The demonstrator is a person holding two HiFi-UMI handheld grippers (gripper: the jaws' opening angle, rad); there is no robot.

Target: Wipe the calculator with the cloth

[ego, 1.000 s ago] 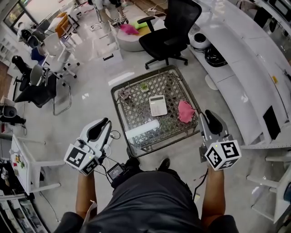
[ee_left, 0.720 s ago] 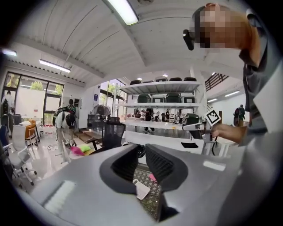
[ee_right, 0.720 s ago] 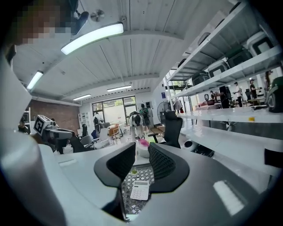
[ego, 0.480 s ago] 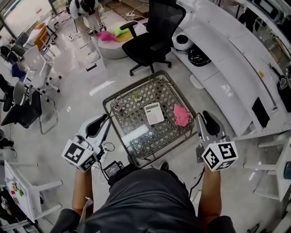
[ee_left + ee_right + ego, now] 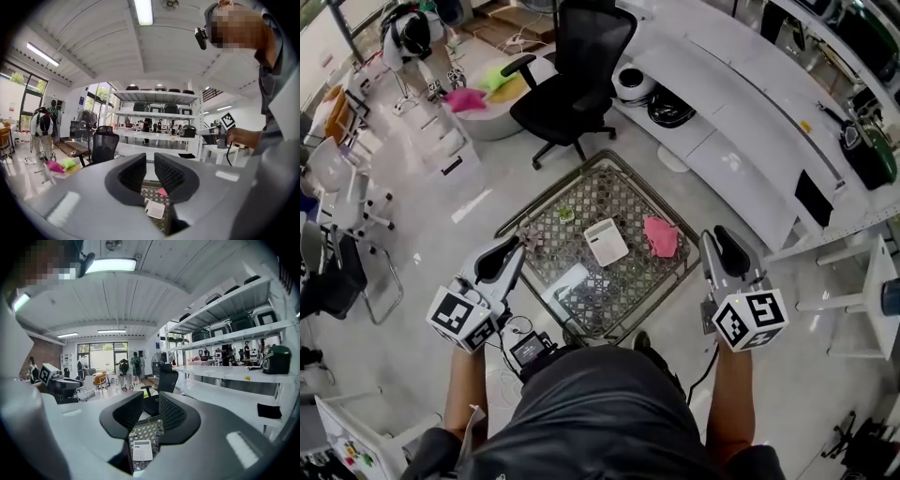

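A white calculator (image 5: 607, 242) lies near the middle of a low lattice-topped glass table (image 5: 623, 289). The pink cloth (image 5: 660, 235) sits crumpled to its right, apart from it. My left gripper (image 5: 515, 247) hovers off the table's left near side, and my right gripper (image 5: 711, 246) off its right side. Neither touches anything. In the left gripper view the jaws (image 5: 150, 169) stand slightly apart and empty, with the calculator (image 5: 154, 209) and cloth (image 5: 162, 191) seen below them. The right gripper's jaws (image 5: 151, 412) are likewise apart and empty above the calculator (image 5: 142, 450).
A small plant (image 5: 566, 214) and a white sheet (image 5: 567, 281) also sit on the table. A black office chair (image 5: 572, 66) stands beyond it. A long white counter (image 5: 741, 122) runs along the right. A person (image 5: 412, 37) stands far back left.
The head view has swung, so the table and the chair have slid left and down in the picture. Both grippers remain empty on the near side of the table.
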